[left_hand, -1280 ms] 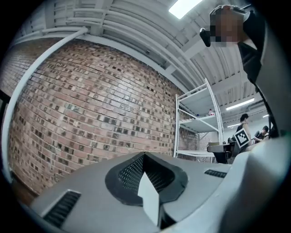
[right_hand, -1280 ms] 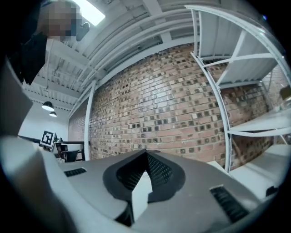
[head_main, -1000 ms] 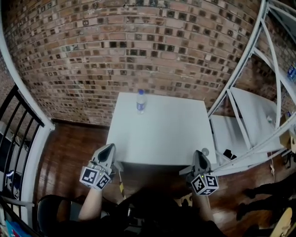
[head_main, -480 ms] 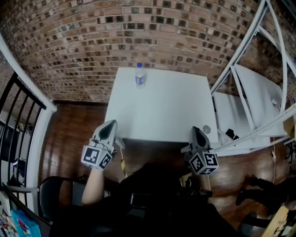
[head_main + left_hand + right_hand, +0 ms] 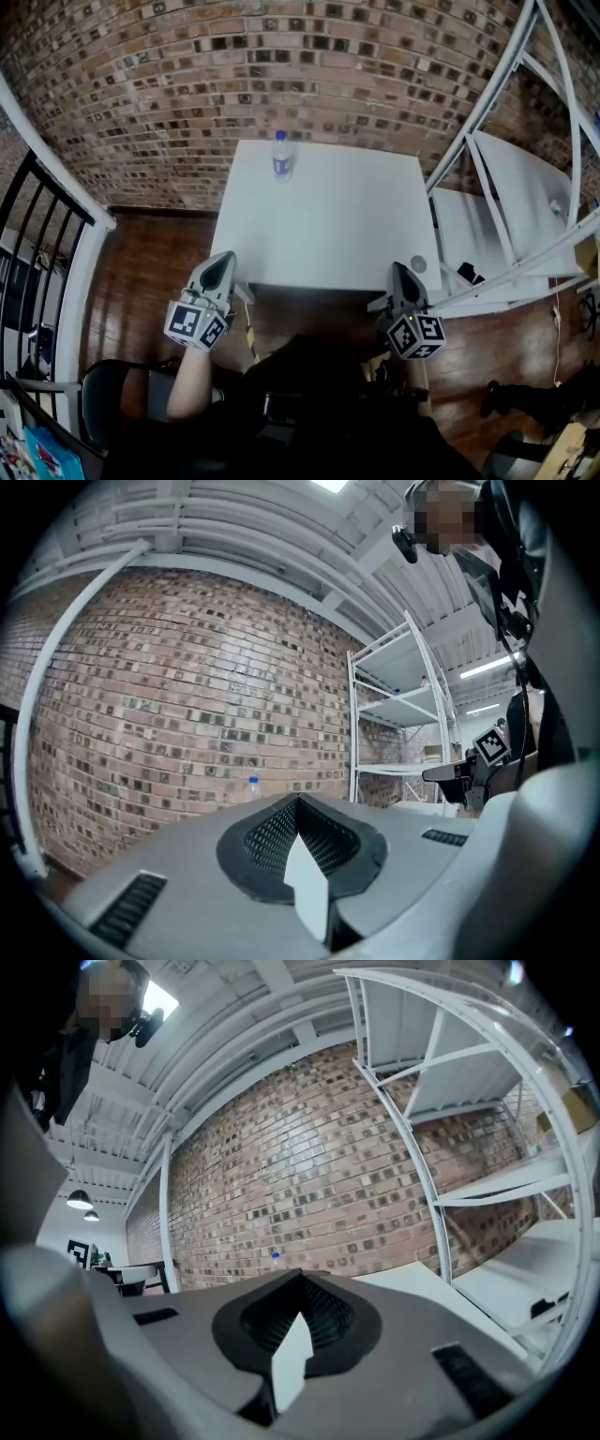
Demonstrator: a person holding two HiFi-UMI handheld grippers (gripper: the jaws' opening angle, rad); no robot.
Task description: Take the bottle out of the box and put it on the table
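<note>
A clear plastic bottle (image 5: 280,155) with a blue cap stands upright at the far edge of the smooth white table (image 5: 328,225), near its far left corner; its fill cannot be made out. The left gripper (image 5: 221,265) and right gripper (image 5: 401,274) hang by the near corners, jaws pressed together on nothing.

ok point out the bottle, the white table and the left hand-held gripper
bottle (image 5: 280,161): head view, on its body below the cap
white table (image 5: 328,225): head view, on the bare middle of its top
left hand-held gripper (image 5: 224,257): head view, at the tip where its shut jaws meet
</note>
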